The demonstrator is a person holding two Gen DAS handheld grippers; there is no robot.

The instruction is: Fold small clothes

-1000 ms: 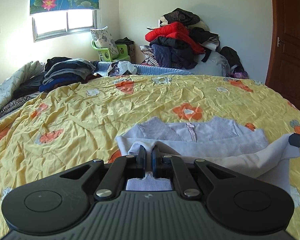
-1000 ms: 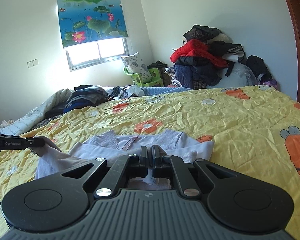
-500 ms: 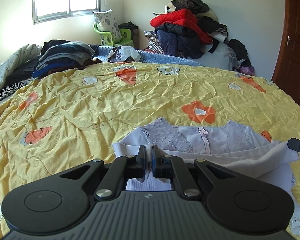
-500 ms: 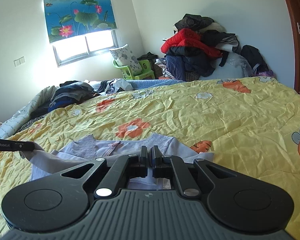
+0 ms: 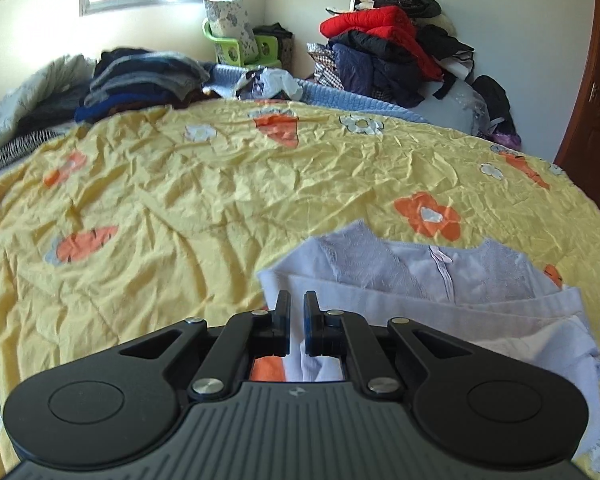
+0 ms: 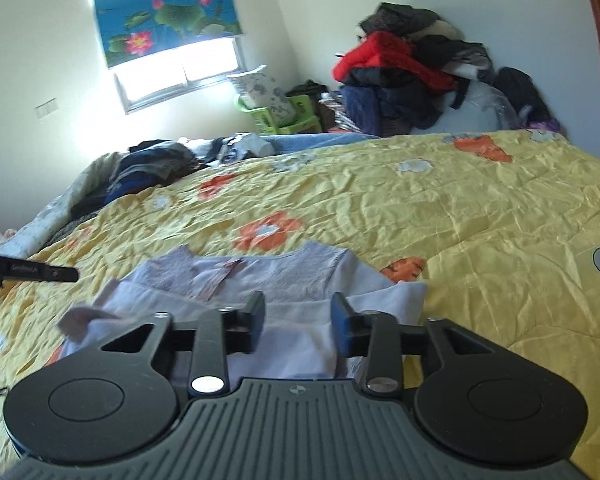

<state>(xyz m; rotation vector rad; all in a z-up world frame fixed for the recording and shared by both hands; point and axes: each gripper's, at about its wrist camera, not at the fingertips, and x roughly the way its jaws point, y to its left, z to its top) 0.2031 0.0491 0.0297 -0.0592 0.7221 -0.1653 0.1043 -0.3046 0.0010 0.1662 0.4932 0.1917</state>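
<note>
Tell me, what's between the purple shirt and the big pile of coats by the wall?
Only wrinkled yellow flower-print quilt lies between the pale lilac lace-topped shirt and the red-and-dark heap of coats, then a blue blanket edge; right wrist view.

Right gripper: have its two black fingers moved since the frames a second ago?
Yes. The right gripper has opened: its fingers, earlier pinched together on the pale lilac lace-yoked top, now stand apart, with the cloth lying loose between them on the yellow flowered quilt.
</note>
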